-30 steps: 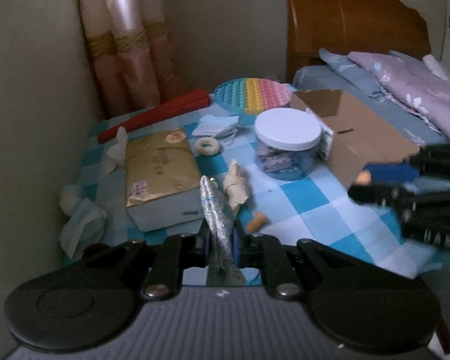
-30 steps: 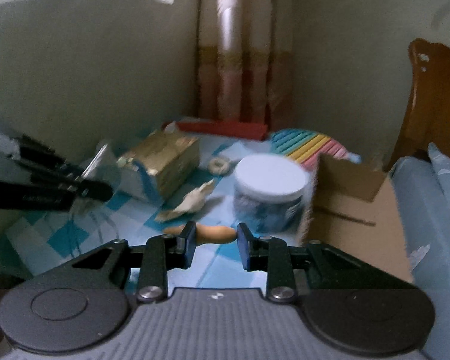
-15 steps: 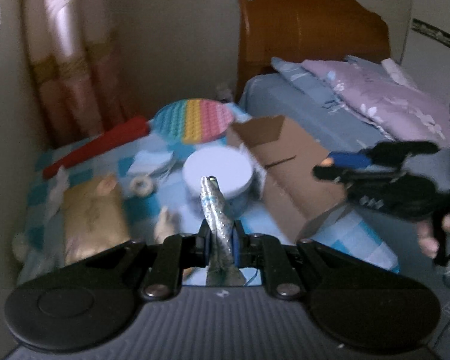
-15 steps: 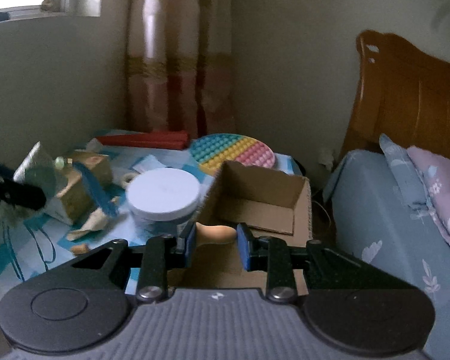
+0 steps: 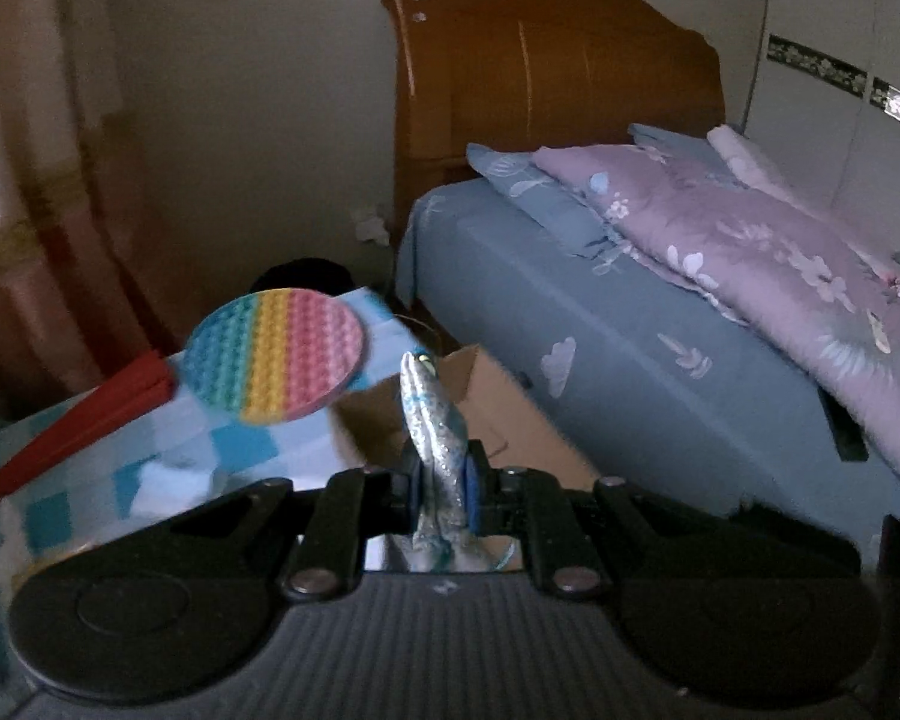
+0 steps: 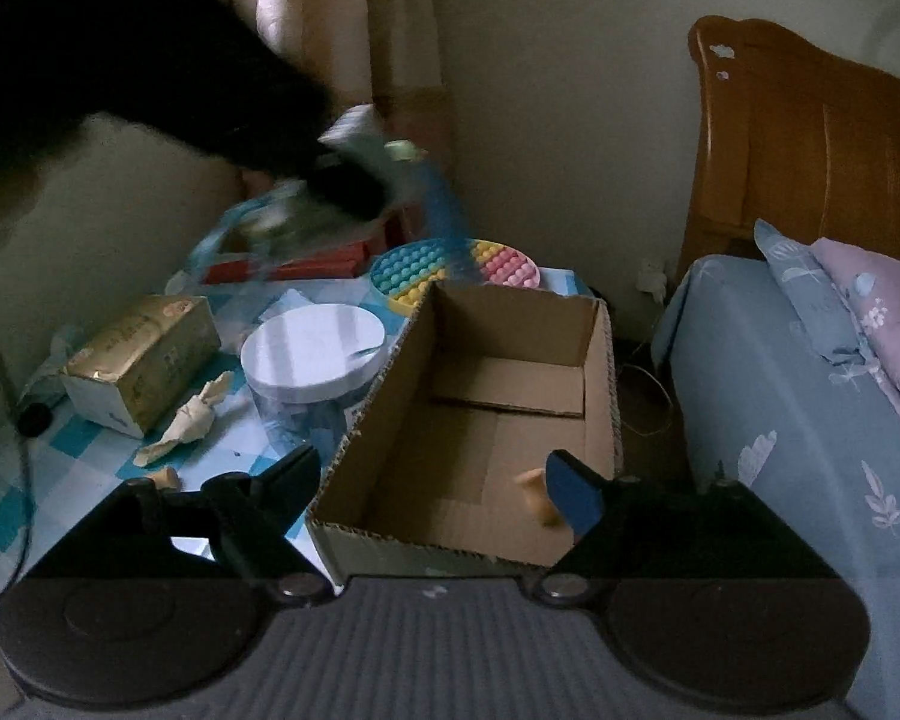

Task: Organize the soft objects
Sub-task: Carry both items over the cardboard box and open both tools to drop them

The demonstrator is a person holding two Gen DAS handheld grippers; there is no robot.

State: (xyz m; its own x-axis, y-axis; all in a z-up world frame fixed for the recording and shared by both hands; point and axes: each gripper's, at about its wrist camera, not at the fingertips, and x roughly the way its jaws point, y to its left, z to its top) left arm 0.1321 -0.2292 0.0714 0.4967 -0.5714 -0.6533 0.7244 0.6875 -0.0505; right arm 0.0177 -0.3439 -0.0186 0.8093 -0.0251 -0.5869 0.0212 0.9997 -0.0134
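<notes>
Two grippers in play. Left gripper [image 5: 441, 489]: jaws clamped tight on a silvery, glittery soft toy [image 5: 432, 420] that stands up between the pads, its tip toward the far side. From the left wrist view it sits over the near edge of the box [image 5: 498, 408], with the rainbow pad [image 5: 276, 354] far left on the checked desk [image 5: 120, 474] and a red case [image 5: 72, 432] beside the pad. Bed [image 5: 660, 372] to the right, purple quilt [image 5: 780, 252] on it, wooden headboard [image 5: 546, 78] at the far end.

Right gripper [image 6: 444, 486]: jaws opening, wide apart, pads touching nothing. It hangs over the near end of the open box [image 6: 402, 420]. A small orange piece [image 6: 537, 495] is inside the box, near right, just beside the right blue pad; whether it touches the floor of the box I cannot tell.

Desk [image 6: 78, 456] left of the box carries a jar with a white lid [image 6: 312, 342], touching or just beside the box wall; a gold tissue box [image 6: 144, 354] further left; a crumpled tan scrap [image 6: 189, 420] between them, nearer; a second small orange piece [image 6: 165, 474] near the left jaw. Rainbow pad [image 6: 510, 261] lies just beyond the far wall of the box.

Upper left of the right wrist view: a dark blurred sleeve [image 6: 120, 60] with the left gripper and its toy, too smeared to read.
</notes>
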